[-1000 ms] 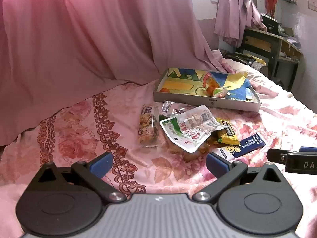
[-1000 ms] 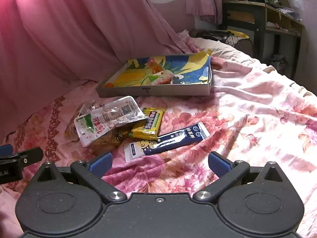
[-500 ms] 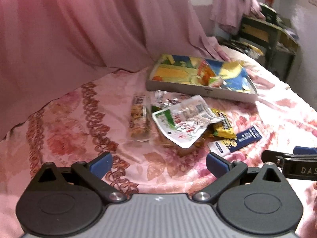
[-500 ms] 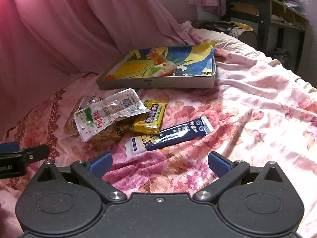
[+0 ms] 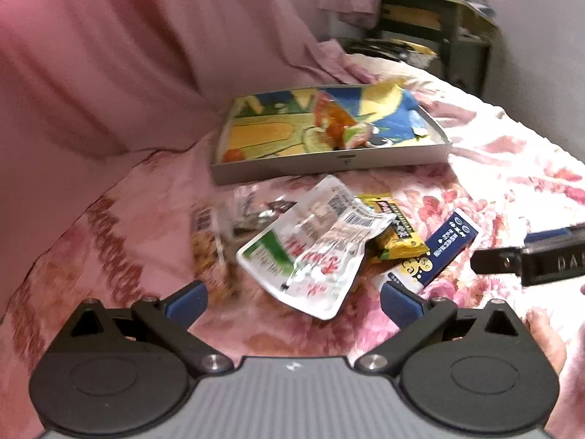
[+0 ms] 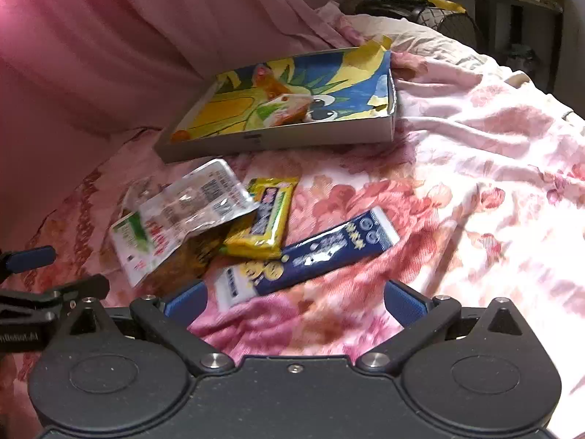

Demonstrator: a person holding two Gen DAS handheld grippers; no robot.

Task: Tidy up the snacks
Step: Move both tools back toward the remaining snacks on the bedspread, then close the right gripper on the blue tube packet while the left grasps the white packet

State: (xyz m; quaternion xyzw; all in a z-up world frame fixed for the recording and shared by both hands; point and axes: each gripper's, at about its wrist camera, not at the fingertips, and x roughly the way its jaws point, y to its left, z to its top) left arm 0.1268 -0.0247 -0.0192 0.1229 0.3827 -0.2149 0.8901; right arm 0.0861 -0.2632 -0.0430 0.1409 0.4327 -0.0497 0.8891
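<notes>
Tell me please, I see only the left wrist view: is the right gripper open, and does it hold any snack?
Observer: The right wrist view shows the right gripper open and holding nothing; its blue pads stand wide apart.
Operator: Which snack lies nearest to it?
Observer: The long dark blue foil packet; its white end lies just ahead of one pad, on the pink floral bedsheet.
Operator: Is something under the clear-and-white plastic pouch?
Observer: Yes, a brown snack pack shows beneath the clear-and-white plastic pouch.
</notes>
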